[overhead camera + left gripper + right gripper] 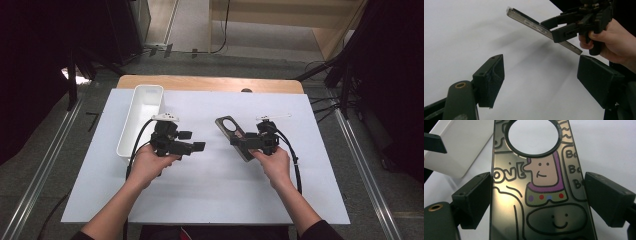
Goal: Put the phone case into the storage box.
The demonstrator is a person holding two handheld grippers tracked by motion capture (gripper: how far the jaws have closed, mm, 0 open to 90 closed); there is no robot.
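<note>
Two grippers are up over the white sheet (210, 185) in the high view, and I am holding a flat dark plate (231, 129) with a round hole in the right gripper (248, 141), clamped across its narrow width; its long axis runs from my right hand up and leftward toward the white bin (142, 120). My left gripper (196, 146) sits just beside that bin with jaws wide and nothing between them, so it is the nearer one to the bin, which looks empty as far as I can see into it. From the left gripper view, I see my own two jaws standing well apart over bare sheet, and beyond them the right gripper (564, 30) carries the plate (534, 23) edge-on, tilted, lifted off the table. From the right gripper view, the plate (541, 185) fills the gap between the jaws, both pads pressing its long edges, its cartoon-printed face toward me and the hole end pointing away toward the bin (461, 147) at upper left. I judge the bin lies ahead and left of the plate's far end.
</note>
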